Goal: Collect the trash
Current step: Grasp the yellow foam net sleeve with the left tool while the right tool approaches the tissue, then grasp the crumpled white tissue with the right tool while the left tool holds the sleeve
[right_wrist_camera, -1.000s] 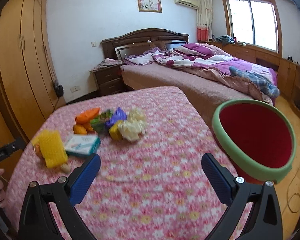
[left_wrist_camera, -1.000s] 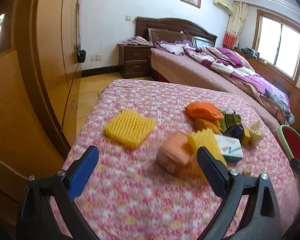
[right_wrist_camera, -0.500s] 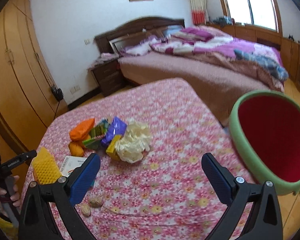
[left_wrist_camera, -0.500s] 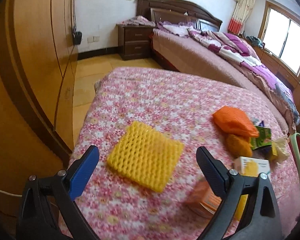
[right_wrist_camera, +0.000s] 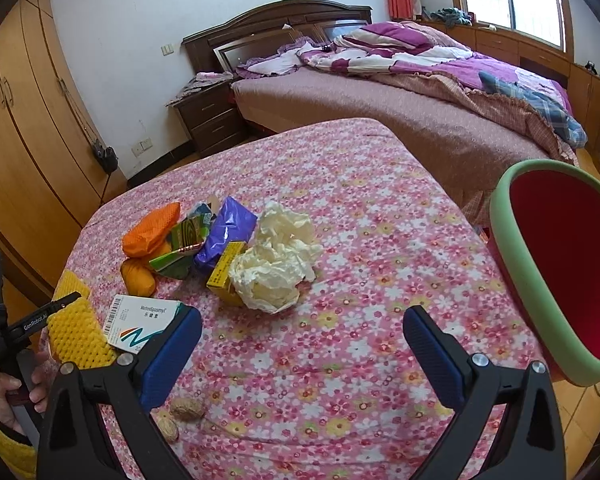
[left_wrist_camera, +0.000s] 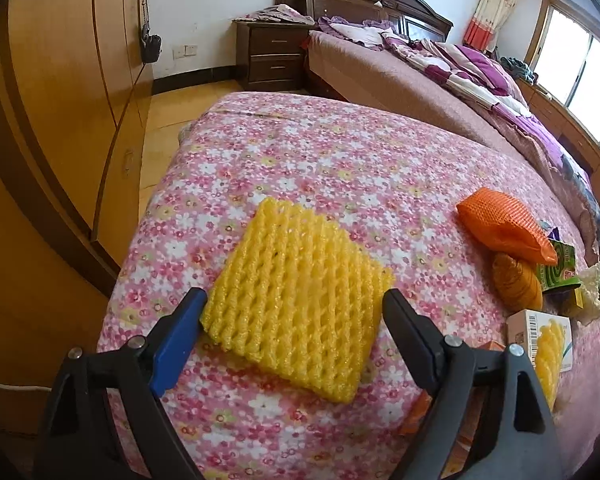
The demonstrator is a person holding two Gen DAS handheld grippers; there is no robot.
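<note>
Left wrist view: I have the left gripper spread around the yellow foam net near the table's left edge, right gripper spread and empty, bin apparently empty, all trash uncollected.

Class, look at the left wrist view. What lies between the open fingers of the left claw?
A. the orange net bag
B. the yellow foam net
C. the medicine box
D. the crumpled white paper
B: the yellow foam net lies flat on the flowered cloth between the spread fingers of the left claw, which is not yet closed on it; the other items lie off to the right.
</note>
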